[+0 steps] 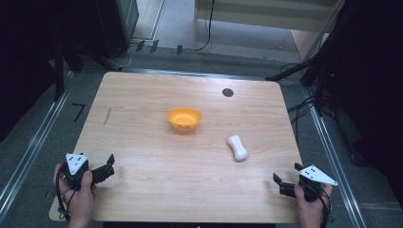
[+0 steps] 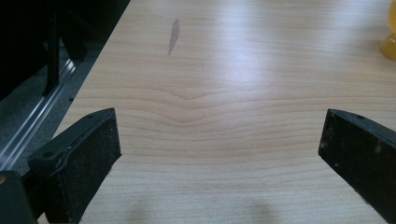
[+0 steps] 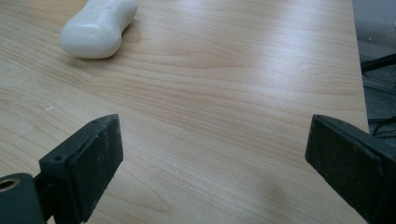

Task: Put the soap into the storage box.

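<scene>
Both tongs, left (image 1: 107,167) and right (image 1: 286,178), gape wide and empty near an unlabelled white piece (image 1: 237,147).

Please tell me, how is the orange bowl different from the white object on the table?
The orange bowl is round and open at the top; the white object is long, closed and narrower in its middle, like a bone. The bowl stands upright near the table's middle, while the white object lies flat, nearer the right gripper. Both rest on the wooden table, apart from each other and untouched by either gripper.

The orange bowl (image 2: 390,42) is cut off by the left gripper view's right edge.
</scene>
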A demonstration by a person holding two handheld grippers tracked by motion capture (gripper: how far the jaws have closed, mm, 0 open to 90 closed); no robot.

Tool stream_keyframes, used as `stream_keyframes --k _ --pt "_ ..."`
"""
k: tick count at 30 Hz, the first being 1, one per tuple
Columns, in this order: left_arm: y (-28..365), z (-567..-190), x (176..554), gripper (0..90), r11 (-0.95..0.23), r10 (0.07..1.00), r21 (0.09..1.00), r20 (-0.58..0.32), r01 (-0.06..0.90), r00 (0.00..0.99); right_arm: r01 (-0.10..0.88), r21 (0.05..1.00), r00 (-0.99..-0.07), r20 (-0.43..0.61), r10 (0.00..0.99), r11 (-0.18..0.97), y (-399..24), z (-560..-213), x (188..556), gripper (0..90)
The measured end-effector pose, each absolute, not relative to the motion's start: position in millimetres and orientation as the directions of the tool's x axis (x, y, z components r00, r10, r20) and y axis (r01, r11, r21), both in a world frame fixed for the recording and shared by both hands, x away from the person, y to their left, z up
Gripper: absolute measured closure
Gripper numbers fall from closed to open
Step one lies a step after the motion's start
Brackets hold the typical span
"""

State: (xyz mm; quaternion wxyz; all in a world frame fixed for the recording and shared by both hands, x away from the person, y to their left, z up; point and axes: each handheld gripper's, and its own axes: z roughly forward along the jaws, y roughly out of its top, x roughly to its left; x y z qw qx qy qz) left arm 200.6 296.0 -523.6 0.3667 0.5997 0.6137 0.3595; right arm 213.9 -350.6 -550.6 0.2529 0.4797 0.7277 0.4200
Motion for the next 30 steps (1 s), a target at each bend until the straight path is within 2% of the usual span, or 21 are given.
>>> stream_keyframes --k 5,11,21,23,27,30 --pt "295 -524 205 0.0 0.029 0.999 0.863 -0.013 0.505 -0.034 0.487 0.847 -0.425 0.014 0.905 0.215 -348 -551 213 5.8" --pt "298 -524 206 0.0 0.051 0.999 0.856 -0.033 0.515 -0.043 0.505 0.804 -0.463 -0.053 0.885 0.313 -338 -552 214 4.6" --pt "294 -524 206 0.0 0.012 1.0 0.849 0.001 0.529 -0.025 0.536 0.797 -0.468 0.008 0.883 0.277 -343 -549 217 2.0" --pt "294 -524 207 0.0 0.014 1.0 0.848 -0.001 0.529 -0.025 0.543 0.788 -0.478 0.005 0.878 0.291 -342 -549 217 7.7" --pt "294 -524 207 0.0 0.017 1.0 0.848 -0.004 0.53 -0.025 0.532 0.787 -0.474 -0.03 0.88 0.313 -341 -546 214 7.8" --pt "294 -524 207 0.0 0.018 1.0 0.847 -0.004 0.531 -0.026 0.522 0.787 -0.484 -0.042 0.874 0.327 -341 -543 214 14.1"
